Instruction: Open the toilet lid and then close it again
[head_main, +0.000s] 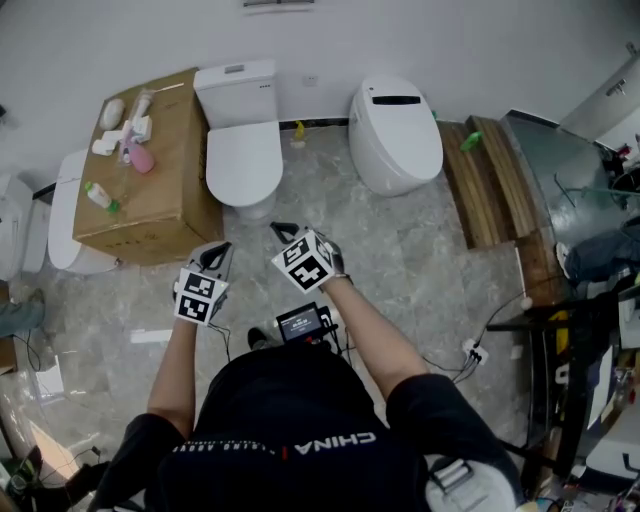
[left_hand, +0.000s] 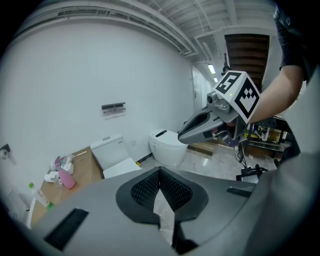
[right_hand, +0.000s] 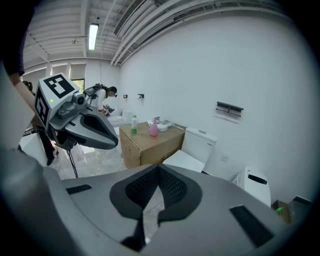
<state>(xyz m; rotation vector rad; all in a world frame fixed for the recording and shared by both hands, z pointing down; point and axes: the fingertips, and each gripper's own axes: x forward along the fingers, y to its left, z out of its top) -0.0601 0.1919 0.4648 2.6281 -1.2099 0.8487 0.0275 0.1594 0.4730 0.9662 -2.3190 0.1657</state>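
The toilet lid (head_main: 243, 160) lies shut just beside the cardboard box (head_main: 165, 190), likely stiff, light, slippery plastic best lifted under its front lip, while the left tool (head_main: 218, 252) and right tool (head_main: 283, 232) hang closed and empty.

The white toilet (head_main: 240, 140) stands with its boxy tank (head_main: 236, 92) against the far wall. Its lid (head_main: 243, 165) is down, lying flat over the bowl, close beside a cardboard box (head_main: 165, 190).
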